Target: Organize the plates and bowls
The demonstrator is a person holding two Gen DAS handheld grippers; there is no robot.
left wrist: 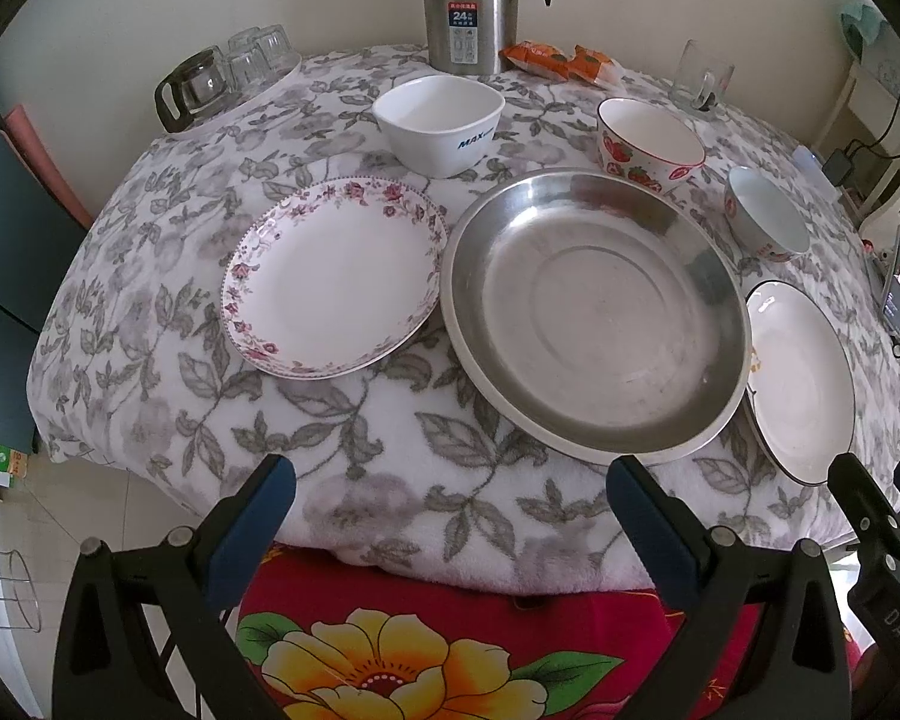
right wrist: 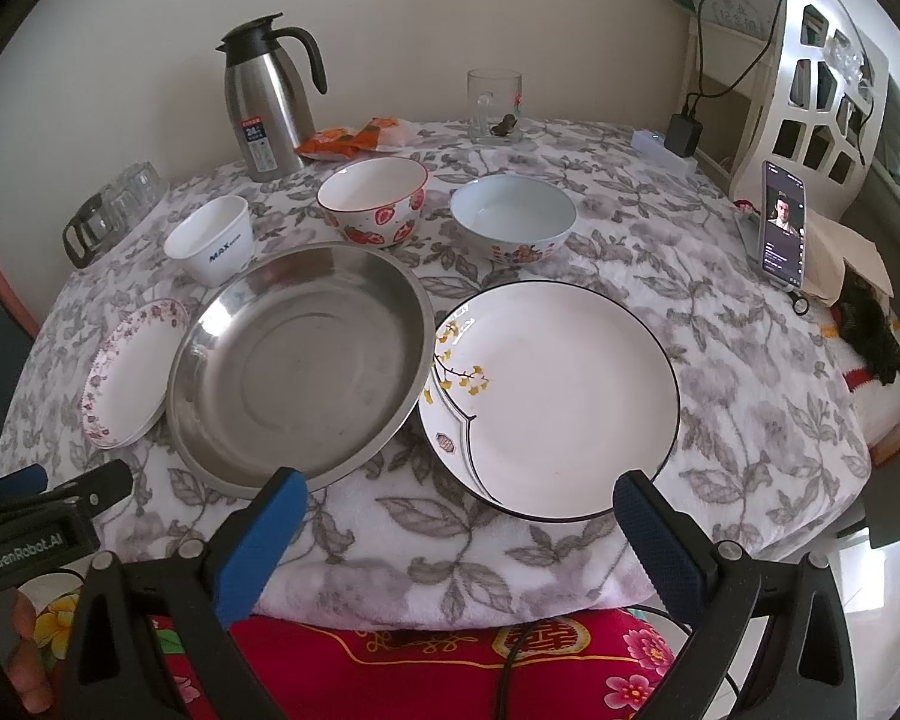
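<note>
Spread across the table (right wrist: 750, 372), under a grey leaf-print cloth: three plates in a near row, three bowls in a row behind.

Largest, in the middle: stainless steel basin plate (left wrist: 594, 312), empty, lying ahead and a little right of the left gripper (left wrist: 450, 480), ahead and left of the right gripper (right wrist: 459, 495). Near rim roughly level with both sets of blue pads, so within reach of either hand.

Next in size: white plate with black rim and yellow-leaf branch (right wrist: 555, 396), straight ahead of the right gripper, near edge just beyond the fingertips; touching or tucked slightly under the steel rim on its left, hard to tell which through the fisheye curve. Clearly the right hand's piece.

Then the pink-flower-rimmed plate (left wrist: 330, 276), ahead and left of the left gripper, just beside the steel plate. Nearer the left hand.

Behind, well apart from both grippers: strawberry bowl (right wrist: 372, 201), pale blue bowl (right wrist: 513, 216), small white square bowl marked MAX (left wrist: 438, 120).

Both grippers spread wide, nothing between the pads, tilted down toward the near table edge.

Probably a stacking job: round plates, no long axis to align, only the near rim to approach.
</note>
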